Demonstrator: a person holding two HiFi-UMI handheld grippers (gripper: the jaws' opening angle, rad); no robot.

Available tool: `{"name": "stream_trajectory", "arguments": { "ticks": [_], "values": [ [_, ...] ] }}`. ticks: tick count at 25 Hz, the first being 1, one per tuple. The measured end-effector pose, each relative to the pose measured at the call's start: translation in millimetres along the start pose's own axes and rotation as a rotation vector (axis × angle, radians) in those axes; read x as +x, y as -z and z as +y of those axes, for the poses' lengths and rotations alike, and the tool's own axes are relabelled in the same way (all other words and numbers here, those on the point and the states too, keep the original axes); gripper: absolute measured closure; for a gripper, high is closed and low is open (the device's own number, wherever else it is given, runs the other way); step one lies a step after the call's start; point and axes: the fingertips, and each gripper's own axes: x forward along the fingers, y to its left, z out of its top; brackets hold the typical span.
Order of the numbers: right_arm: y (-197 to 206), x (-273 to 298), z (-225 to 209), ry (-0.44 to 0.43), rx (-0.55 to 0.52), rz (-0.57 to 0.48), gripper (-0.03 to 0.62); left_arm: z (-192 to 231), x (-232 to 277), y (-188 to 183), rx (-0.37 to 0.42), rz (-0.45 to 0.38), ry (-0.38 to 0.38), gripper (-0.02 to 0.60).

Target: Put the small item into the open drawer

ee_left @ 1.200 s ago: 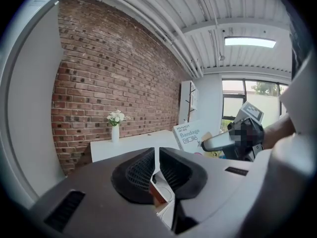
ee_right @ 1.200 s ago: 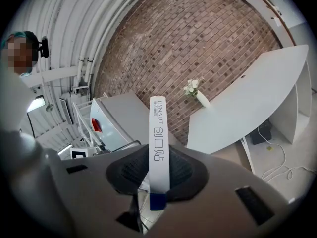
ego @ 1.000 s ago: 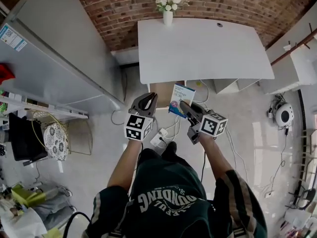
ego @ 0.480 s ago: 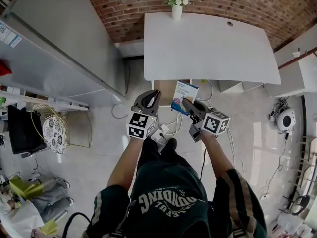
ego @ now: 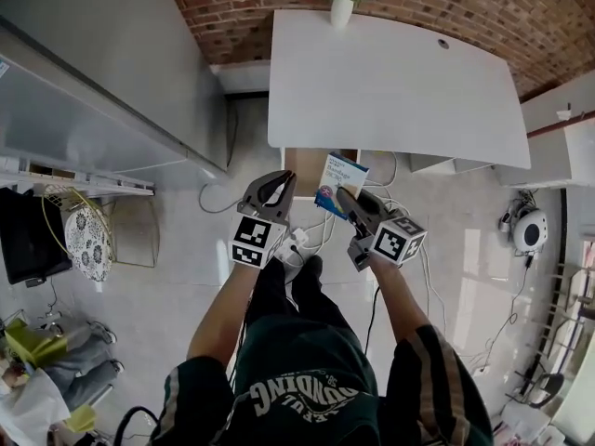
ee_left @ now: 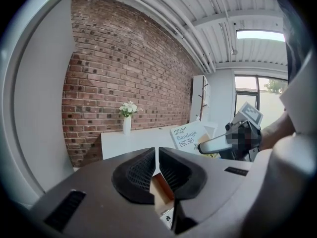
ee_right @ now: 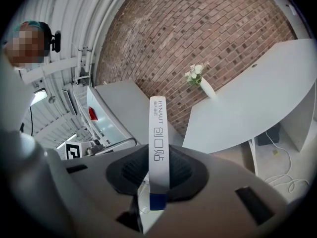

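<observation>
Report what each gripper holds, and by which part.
Right gripper: the bandage box, pinched across its flat faces near the blue end. Left gripper: nothing, jaws shut.

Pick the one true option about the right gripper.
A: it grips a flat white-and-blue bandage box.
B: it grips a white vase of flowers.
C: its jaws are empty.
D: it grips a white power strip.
A: the right gripper view shows the right gripper with its jaws closed on the thin edge of the flat white-and-blue bandage box, and the head view shows that box at its tip.
</observation>
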Motion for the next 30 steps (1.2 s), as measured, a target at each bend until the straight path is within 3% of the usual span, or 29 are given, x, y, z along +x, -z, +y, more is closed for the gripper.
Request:
{"name": "stream_trajectory", "arguments": {
  "ticks": [30],
  "values": [
    [97, 71, -113, 0.122, 0.024, 0.092, 0.496, 39, 56, 139, -0.050, 0.131, 0.039, 0.561]
  ]
}}
